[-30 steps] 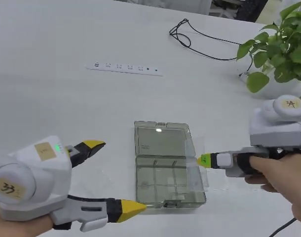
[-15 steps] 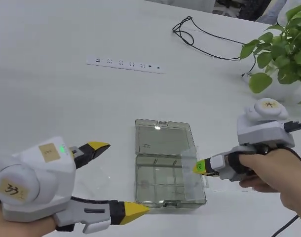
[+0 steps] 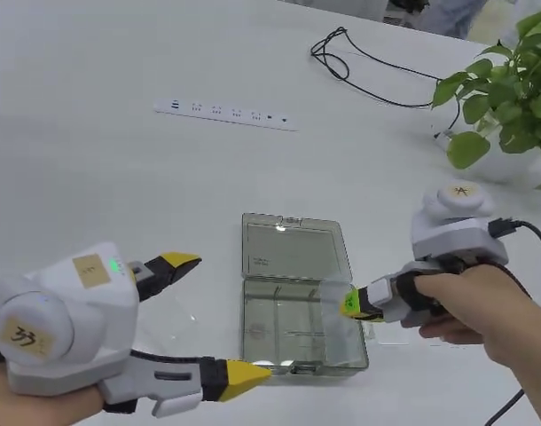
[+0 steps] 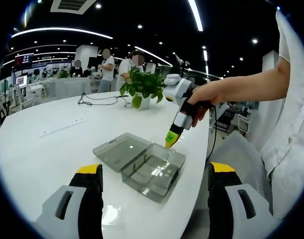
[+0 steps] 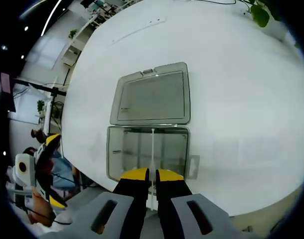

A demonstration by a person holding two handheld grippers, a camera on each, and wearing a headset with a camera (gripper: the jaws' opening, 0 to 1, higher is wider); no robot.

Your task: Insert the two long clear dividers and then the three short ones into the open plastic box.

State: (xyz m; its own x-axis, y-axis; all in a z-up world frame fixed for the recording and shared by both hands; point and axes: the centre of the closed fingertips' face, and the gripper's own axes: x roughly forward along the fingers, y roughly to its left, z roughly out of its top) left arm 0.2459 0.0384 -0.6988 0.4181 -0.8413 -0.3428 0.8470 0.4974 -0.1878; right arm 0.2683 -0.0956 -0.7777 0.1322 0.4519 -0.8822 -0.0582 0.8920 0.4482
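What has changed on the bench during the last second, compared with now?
The right tongs, shut on a clear divider, moved left, bringing it over the right side of the open plastic box. The left tongs stayed open beside the box, and the box did not move.

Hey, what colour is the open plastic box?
Smoky translucent grey; the box shows best in the right gripper view.

I worked at a big white table. A white power strip, a black cable and a potted plant sat on it. Dark ceiling overhead, with strip lights and spots.
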